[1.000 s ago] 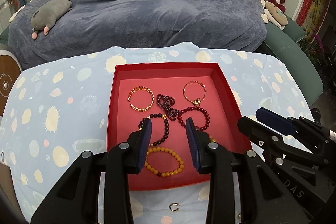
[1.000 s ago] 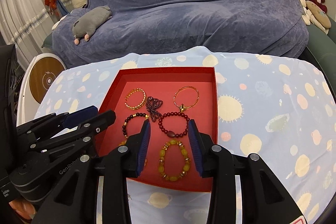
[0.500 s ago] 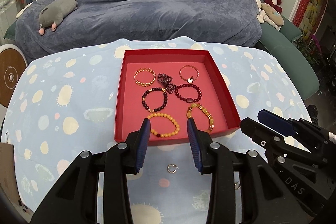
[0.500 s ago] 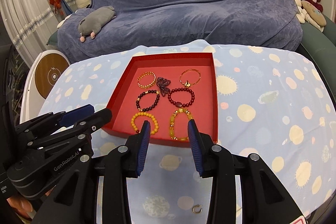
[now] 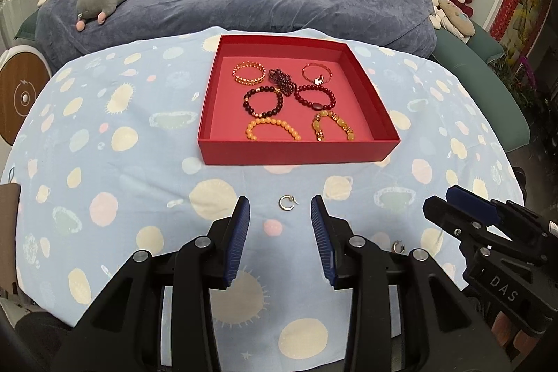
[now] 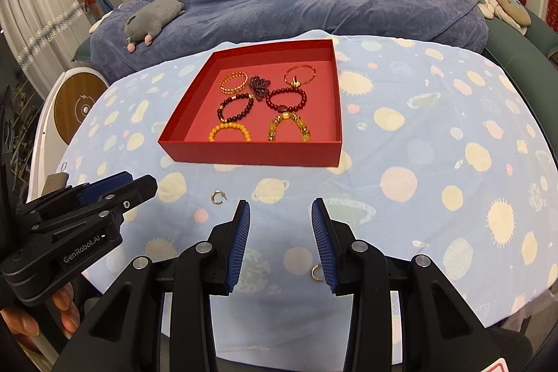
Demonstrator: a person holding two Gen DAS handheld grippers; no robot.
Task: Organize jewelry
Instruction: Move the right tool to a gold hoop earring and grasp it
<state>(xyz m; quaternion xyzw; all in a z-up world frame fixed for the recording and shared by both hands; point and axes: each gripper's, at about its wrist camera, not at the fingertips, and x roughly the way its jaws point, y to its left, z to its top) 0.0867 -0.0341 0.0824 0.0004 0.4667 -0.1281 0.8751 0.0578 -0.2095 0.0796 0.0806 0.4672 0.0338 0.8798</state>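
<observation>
Spread over the table [image 5: 104,162], a planet-print cloth is carrying a red tray [image 5: 296,156] of beaded bracelets [image 5: 272,129], two small hoop earrings [image 5: 288,202] are lying loose nearer, one half hidden, while both the left tool [image 5: 280,215] and right tool [image 6: 280,215], "GenRobot.AI" and "DAS" lettered, are gaping empty.
</observation>
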